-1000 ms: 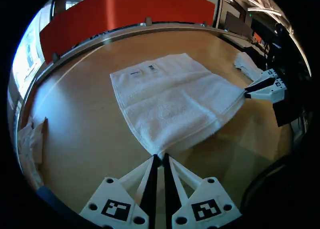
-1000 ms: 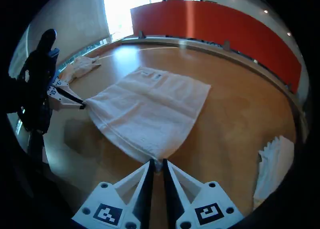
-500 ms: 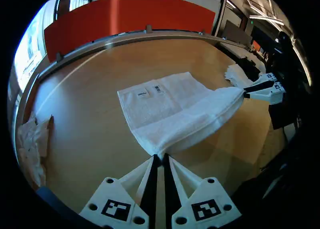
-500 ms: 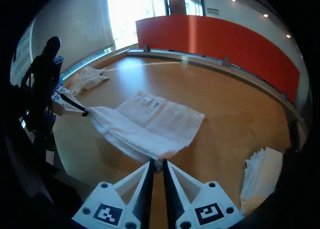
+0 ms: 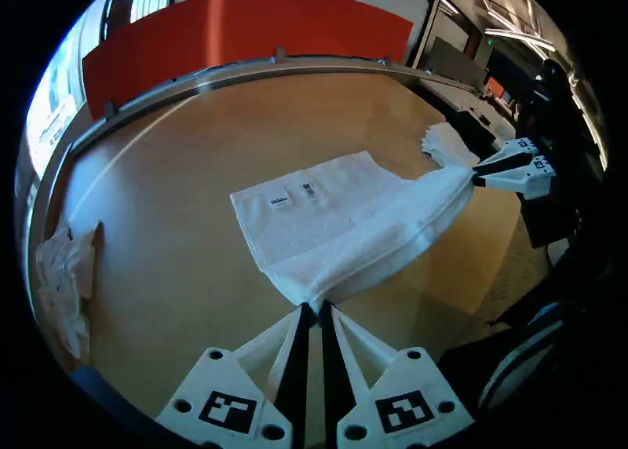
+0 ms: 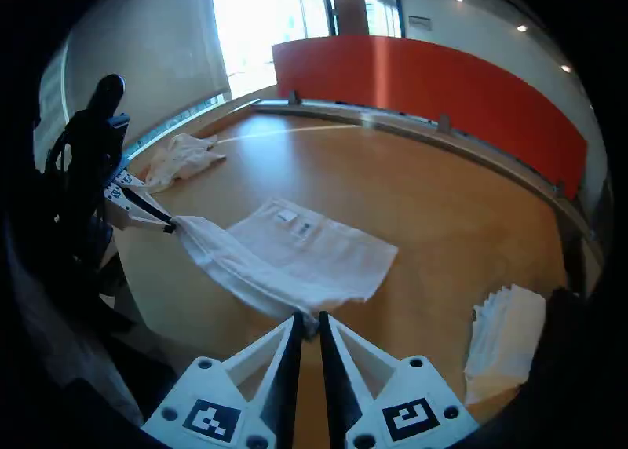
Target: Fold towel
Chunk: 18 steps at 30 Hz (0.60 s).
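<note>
A white towel (image 5: 337, 213) (image 6: 306, 253) lies partly on the wooden table, its far half flat with two small labels on it. Its near edge is lifted off the table and hangs between the two grippers. My left gripper (image 5: 314, 312) is shut on one near corner of the towel. My right gripper (image 6: 311, 323) is shut on the other near corner. In the left gripper view the right gripper (image 5: 479, 178) shows at the right, pinching its corner. In the right gripper view the left gripper (image 6: 166, 226) shows at the left, held by a dark-sleeved hand.
The wooden table (image 5: 188, 151) has a raised metal rim and an orange panel (image 5: 235, 25) behind it. A crumpled cloth pile (image 5: 63, 276) (image 6: 180, 155) lies at one side. A stack of folded white towels (image 5: 447, 143) (image 6: 502, 339) sits at the other side.
Both grippers have risen and pulled back with the towel's near edge. More of the towel has come off the table and the flat part looks smaller and farther.
</note>
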### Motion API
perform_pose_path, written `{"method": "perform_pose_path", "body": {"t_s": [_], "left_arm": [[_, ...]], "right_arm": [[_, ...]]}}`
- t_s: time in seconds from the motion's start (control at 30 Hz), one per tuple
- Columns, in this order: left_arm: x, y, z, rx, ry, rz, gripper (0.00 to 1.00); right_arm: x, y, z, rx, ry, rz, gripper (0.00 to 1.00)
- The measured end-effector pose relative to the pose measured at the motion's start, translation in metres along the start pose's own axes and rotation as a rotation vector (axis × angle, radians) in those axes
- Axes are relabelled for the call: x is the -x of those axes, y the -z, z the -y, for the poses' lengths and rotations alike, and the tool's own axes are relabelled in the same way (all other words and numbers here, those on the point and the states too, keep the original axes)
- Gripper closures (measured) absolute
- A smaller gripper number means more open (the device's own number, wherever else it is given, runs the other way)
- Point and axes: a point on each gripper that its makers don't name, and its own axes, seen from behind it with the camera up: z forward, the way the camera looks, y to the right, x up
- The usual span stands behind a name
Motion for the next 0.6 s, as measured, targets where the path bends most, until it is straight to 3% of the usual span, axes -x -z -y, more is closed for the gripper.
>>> {"method": "perform_pose_path", "body": {"t_s": [0.3, 0.6], "left_arm": [[0.004, -0.006, 0.000, -0.004, 0.013, 0.011, 0.90], [-0.014, -0.022, 0.015, -0.026, 0.010, 0.006, 0.90]], "right_arm": [[0.005, -0.005, -0.001, -0.011, 0.002, 0.025, 0.84], [-0.005, -0.025, -0.018, -0.005, -0.001, 0.036, 0.84]]}}
